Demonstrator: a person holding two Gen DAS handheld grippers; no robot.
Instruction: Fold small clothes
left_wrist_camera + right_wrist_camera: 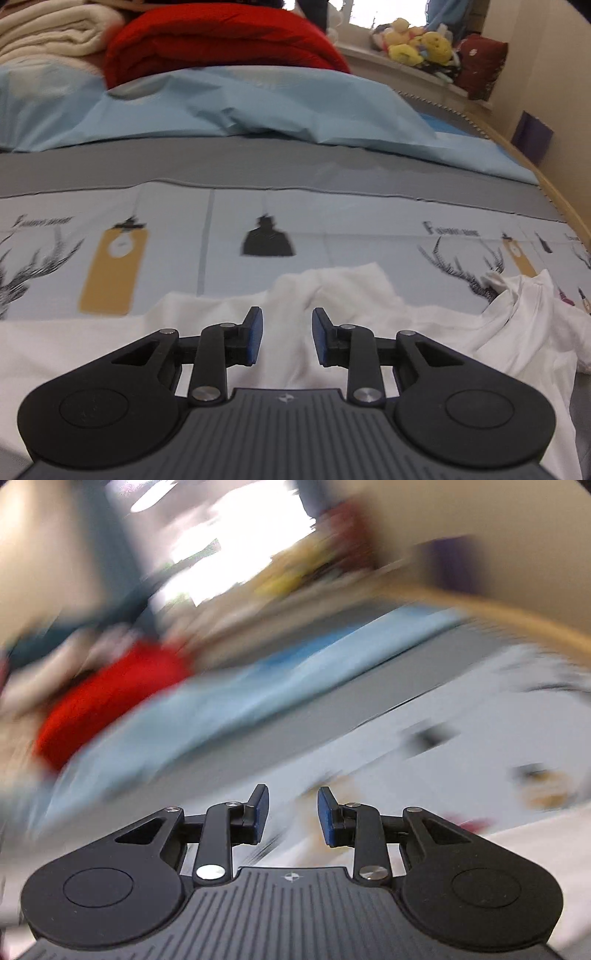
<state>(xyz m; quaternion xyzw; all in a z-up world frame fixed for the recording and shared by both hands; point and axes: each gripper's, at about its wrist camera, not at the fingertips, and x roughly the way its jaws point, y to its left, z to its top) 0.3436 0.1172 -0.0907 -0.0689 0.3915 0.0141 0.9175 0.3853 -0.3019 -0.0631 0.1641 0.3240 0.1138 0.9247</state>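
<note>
Bedding fills both views: a printed bedsheet [332,229] with antlers, hanging lamps and tan tags, a grey band across it, then a pale blue cover [240,107] bunched behind. Beyond that sit a folded red blanket [221,40] and a cream blanket [48,33], with plush toys [417,40] on the window ledge at the back.

A white garment [351,295], the small piece of clothing to be folded, lies rumpled on the sheet near the camera, one crumpled part trailing off to the right.

Angled downward, the left gripper [287,336] hangs just over the white cloth, jaws parted, its blue pads [255,336] pressing on nothing; the fabric shows through the gap.

Heavy blur smears the right wrist view, and the bed runs tilted across it. The right gripper [293,814] also has its jaws apart with nothing between them, above the sheet.
</note>
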